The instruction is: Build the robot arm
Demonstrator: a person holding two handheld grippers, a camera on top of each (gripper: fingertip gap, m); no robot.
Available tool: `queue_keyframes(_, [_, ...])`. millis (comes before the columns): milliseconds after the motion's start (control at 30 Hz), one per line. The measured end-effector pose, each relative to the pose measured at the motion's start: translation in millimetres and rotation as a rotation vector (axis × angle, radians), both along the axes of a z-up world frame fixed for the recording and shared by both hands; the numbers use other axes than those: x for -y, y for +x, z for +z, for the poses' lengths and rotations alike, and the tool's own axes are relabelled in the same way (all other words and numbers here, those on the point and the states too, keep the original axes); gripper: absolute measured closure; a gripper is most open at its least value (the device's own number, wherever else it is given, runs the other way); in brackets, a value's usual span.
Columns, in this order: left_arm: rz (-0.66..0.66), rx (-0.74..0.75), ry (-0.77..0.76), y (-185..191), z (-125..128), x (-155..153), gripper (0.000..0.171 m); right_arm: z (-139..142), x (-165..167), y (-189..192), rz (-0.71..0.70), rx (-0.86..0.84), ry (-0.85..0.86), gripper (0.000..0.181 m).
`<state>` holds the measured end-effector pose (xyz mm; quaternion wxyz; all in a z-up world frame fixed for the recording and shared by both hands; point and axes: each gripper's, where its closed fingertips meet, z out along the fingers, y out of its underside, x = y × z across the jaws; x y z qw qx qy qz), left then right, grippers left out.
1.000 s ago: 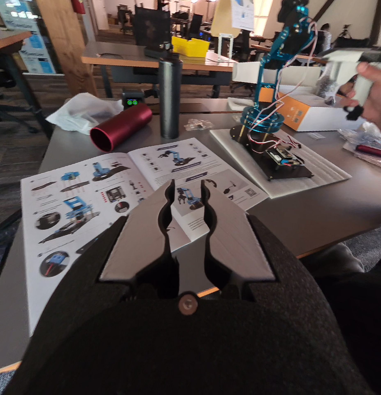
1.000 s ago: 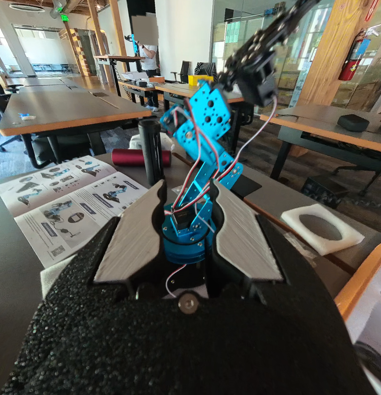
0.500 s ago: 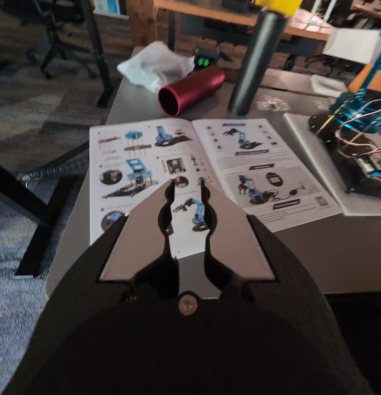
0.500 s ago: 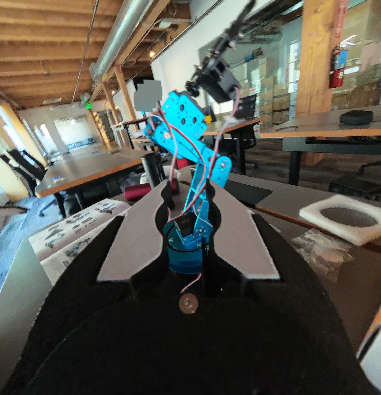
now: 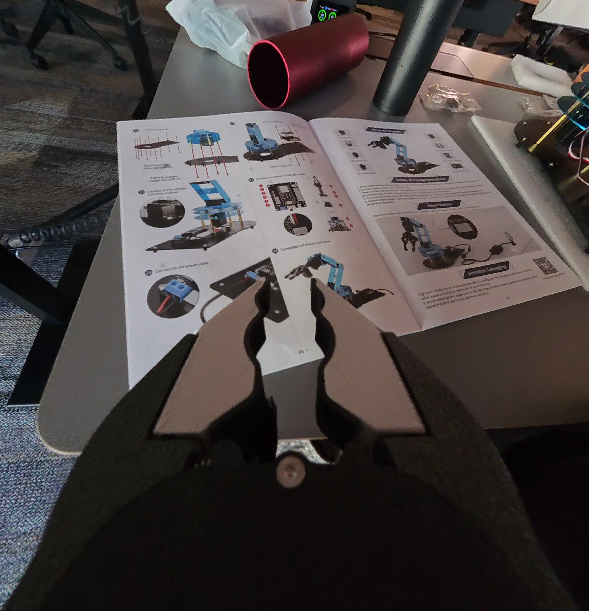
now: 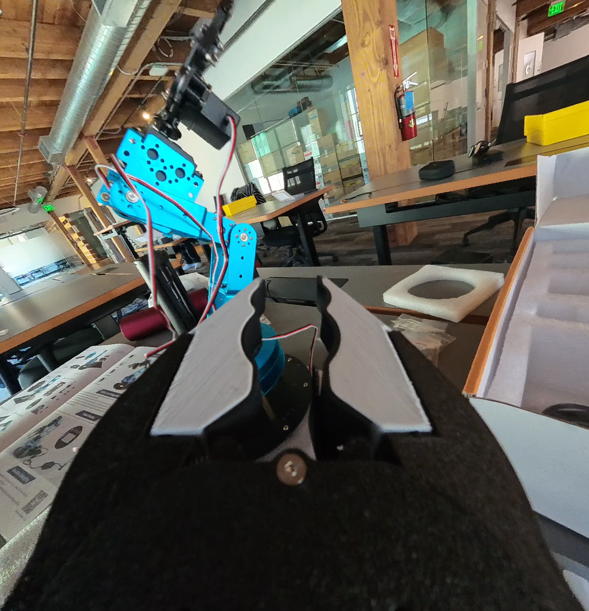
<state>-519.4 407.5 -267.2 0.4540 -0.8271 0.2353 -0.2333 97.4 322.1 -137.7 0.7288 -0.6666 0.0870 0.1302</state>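
My left gripper (image 5: 289, 284) is open and empty, low over an open instruction booklet (image 5: 319, 211) that lies flat on the grey table (image 5: 484, 363). My right gripper (image 6: 290, 284) is open and empty, just in front of a small blue robot arm kit (image 6: 174, 198) on a black round base (image 6: 286, 386). The arm's red and white wires (image 6: 286, 334) run between my right fingers. The kit's base also shows at the right edge of the left wrist view (image 5: 564, 145). The booklet shows at the lower left of the right wrist view (image 6: 38, 426).
A red tube (image 5: 306, 59) lies on its side behind the booklet, next to an upright black cylinder (image 5: 412, 56) and crumpled white wrap (image 5: 233, 26). A small plastic bag (image 5: 448, 97) lies near the cylinder. An open white box (image 6: 551, 330) and a foam ring (image 6: 442, 294) are to the right. About 65 cm separates my left fingertips from my right. My right tips are about 40 cm from the upright black cylinder (image 5: 412, 56), my left tips only 35 cm.
My left gripper has tilted down and moved left, closer to the booklet. My right gripper has tilted up and swung right, so the robot arm now stands left of the fingers.
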Motion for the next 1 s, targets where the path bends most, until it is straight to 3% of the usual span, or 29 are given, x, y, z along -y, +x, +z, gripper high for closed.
queue_keyframes(1000, [-0.139, 0.122, -0.021, 32, -2, -16, 0.149, -31, -17, -1, -0.04, 0.073, -0.148, 0.156])
